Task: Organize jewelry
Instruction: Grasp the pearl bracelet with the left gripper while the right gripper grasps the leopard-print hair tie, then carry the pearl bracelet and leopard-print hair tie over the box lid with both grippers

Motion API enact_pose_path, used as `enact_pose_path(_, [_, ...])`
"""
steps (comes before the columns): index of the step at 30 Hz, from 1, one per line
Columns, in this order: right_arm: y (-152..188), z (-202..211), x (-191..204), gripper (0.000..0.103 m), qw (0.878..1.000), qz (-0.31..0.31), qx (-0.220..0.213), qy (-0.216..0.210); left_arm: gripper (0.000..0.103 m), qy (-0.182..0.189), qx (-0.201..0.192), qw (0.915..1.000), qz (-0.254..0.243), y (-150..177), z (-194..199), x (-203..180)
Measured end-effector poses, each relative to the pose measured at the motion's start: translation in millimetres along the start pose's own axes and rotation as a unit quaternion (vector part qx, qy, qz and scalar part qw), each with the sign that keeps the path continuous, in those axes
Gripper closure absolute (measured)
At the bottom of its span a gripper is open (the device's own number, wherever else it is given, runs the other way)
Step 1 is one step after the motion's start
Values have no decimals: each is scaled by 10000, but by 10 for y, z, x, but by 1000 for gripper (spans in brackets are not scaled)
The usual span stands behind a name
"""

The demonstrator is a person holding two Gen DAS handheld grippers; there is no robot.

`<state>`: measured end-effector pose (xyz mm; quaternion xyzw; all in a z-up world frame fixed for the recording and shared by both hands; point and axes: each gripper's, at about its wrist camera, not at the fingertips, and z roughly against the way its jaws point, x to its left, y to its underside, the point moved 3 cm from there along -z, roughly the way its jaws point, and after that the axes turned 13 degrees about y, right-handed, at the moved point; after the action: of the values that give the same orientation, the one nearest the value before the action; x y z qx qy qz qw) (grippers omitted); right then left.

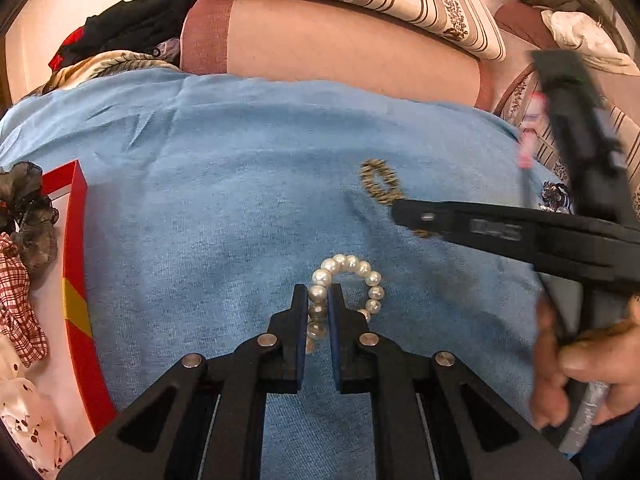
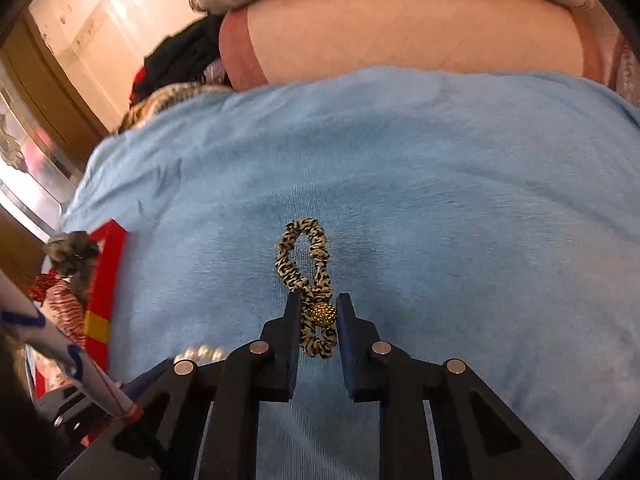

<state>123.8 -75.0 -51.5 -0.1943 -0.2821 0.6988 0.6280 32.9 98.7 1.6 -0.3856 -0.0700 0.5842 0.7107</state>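
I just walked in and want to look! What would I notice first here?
First, the string of white pearls in the middle of the blue cloth, pinched by the left tongs. Next to it lies a leopard-print hair tie with a sparkly gold ball, and the right tongs are shut on it. A bright red box sits at the cloth's left edge.

One pearl bracelet [image 1: 347, 292], one leopard-print scrunchie [image 2: 308, 280], perhaps three boxed scrunchies [image 1: 24, 216].
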Motion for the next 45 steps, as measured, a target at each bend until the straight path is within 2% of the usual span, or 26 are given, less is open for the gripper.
enact_pose_path(6, [216,464,-94,84,9980,-399,-338,-348,94,-37,-131,9999,-87,-27,33,-23])
enact_pose_path(14, [266,370,-48,84,9976,-409,-251,-495,94,-84,-335,9993,-174,-60,121,-69])
enact_pose_path(21, [301,434,69,84,9978,-176,-378,-507,94,-152,-522,9985,-114,-117,176,-32])
enact_pose_path(31, [362,502,231,84,9974,126,-578,-419,94,-387,-728,9964,-184,-153,275,-13])
enact_pose_path(45, [366,524,228,84,9971,116,-583,-465,94,-827,-1056,9897,-498,-198,409,-76])
